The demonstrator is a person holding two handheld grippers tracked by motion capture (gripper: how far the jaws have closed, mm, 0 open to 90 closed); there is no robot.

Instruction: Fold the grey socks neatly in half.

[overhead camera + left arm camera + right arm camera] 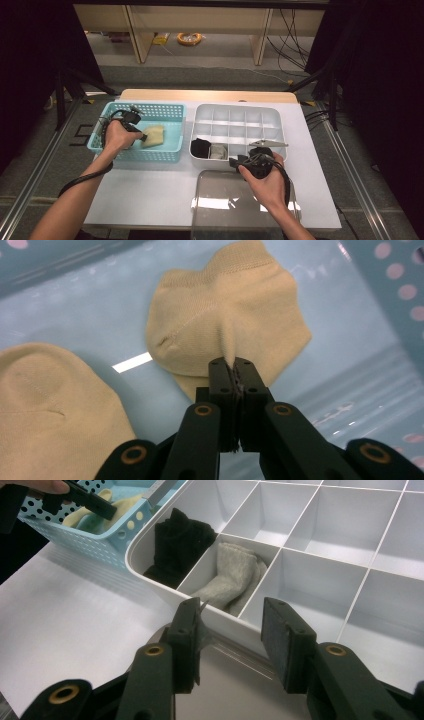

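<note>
**Sock sorting: third item being picked from the basket**

Left side: the left gripper is reaching down into the blue perforated basket, jaws pressed together and pinching a raised fold of a cream sock. The sock is lying on the basket floor, fabric puckering up toward the grip. A second cream sock is lying just beside it, untouched.

Centre: the white divided organizer is sitting next to the basket. Its near-left compartment is holding a black sock; the next one along is holding a grey sock. The remaining compartments are looking bare.

Right side: the right gripper is hovering at the organizer's near rim with jaws spread, nothing between them. A clear plastic lid is lying on the table in front of the organizer, under the right hand.

Progress, by my reading: two socks filed, two cream ones left in the basket. The pinched one looks ready to be lifted across to a free compartment; the lid likely goes on last.
</note>
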